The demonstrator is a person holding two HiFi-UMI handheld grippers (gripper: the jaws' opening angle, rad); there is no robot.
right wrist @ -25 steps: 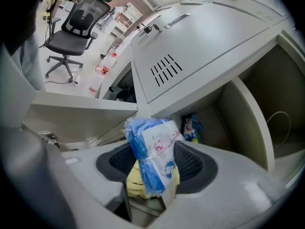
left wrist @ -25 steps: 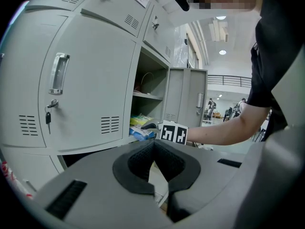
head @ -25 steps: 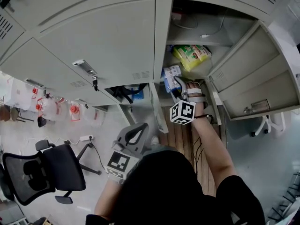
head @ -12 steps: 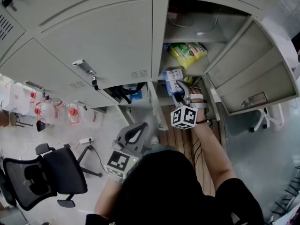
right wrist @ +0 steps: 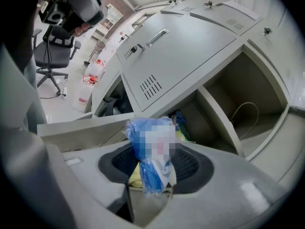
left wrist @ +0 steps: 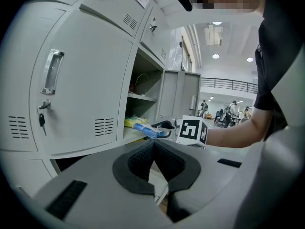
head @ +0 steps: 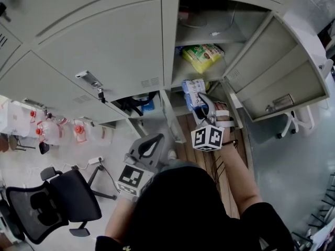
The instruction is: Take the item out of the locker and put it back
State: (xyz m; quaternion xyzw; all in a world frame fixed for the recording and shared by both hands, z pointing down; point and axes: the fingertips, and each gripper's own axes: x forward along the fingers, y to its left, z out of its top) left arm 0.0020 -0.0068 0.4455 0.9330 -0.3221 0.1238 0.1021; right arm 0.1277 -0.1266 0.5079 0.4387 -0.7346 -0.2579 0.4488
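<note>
My right gripper (head: pixel 201 104) holds a blue-and-white plastic packet (head: pixel 192 90) just outside the open locker compartment (head: pixel 230 22), at its lower shelf. In the right gripper view the packet (right wrist: pixel 151 151) stands upright between the pads, pinched at its lower end, and the jaws have just been closing on it. The left gripper view also shows the packet (left wrist: pixel 145 129), left of the marker cube. My left gripper (head: pixel 149 146) hangs low in front of the closed locker doors. Its pads (left wrist: pixel 143 159) meet with nothing between them.
A yellow-green packet (head: pixel 202 56) lies on the shelf inside the compartment, with a white cable (head: pixel 220 33) on the shelf above. The locker door (head: pixel 272 72) stands open at the right. A lower compartment holds a dark bag (head: pixel 137 103). An office chair (head: pixel 57 203) and water jugs (head: pixel 49 130) stand at left.
My right gripper has drawn back out of the compartment toward me with the blue packet in it. The left gripper has stayed where it was.
</note>
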